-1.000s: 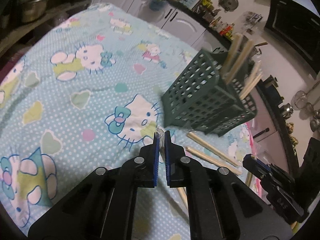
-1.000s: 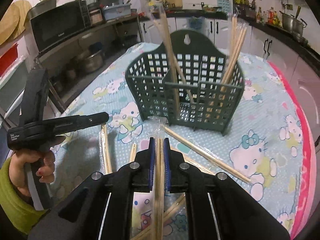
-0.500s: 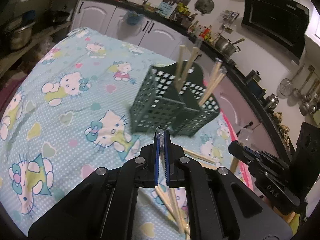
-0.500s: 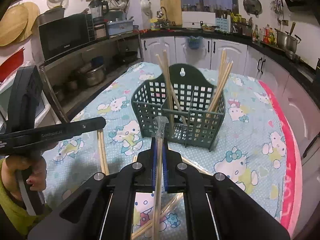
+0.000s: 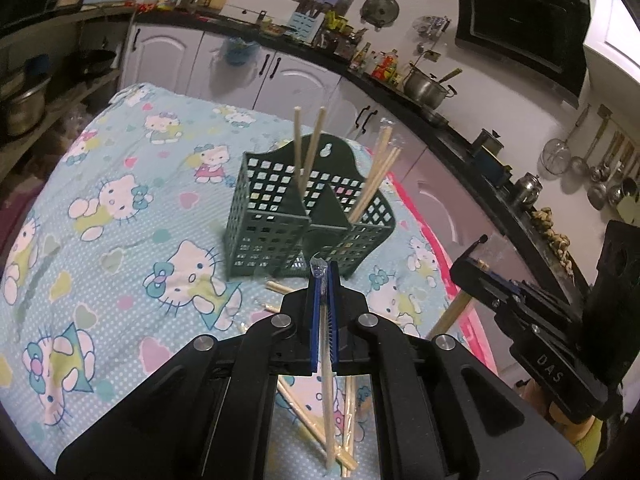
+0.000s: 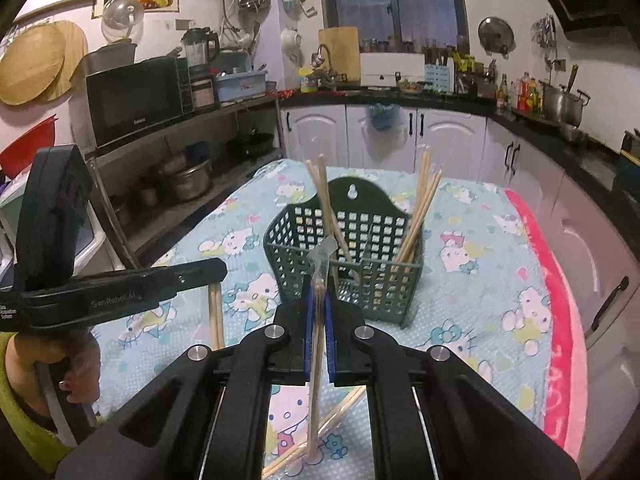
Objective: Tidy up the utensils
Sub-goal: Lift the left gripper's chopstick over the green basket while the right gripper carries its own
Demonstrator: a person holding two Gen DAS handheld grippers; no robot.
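Both claws were clamped on wrapped chopsticks and raised above the tabletop (image 6: 532, 280), presumably so the sticks could be dropped tip-first into the basket (image 6: 344, 264). The right claw (image 6: 318, 320) gripped its pair (image 6: 314, 380) near the top; the sticks hung almost straight down, the clear wrapper poking up above the pads, and that upright hold seemed meant to let them slide in without catching on the rim. The left claw (image 5: 324, 304) pinched its own pair (image 5: 329, 392) the same way, narrow and tight, a little nearer than the basket (image 5: 276, 224) and left of the right claw.

The basket stood mid-table, well apart from both claws, green, with an open grid and a divider that split it into compartments. Two chopsticks (image 5: 306, 148) leaned in the left compartment, and several more (image 5: 376, 172) fanned out of the right one. Loose chopsticks (image 5: 304, 404) lay on the cloth between the claws and the basket, so the sorting looked partway done.
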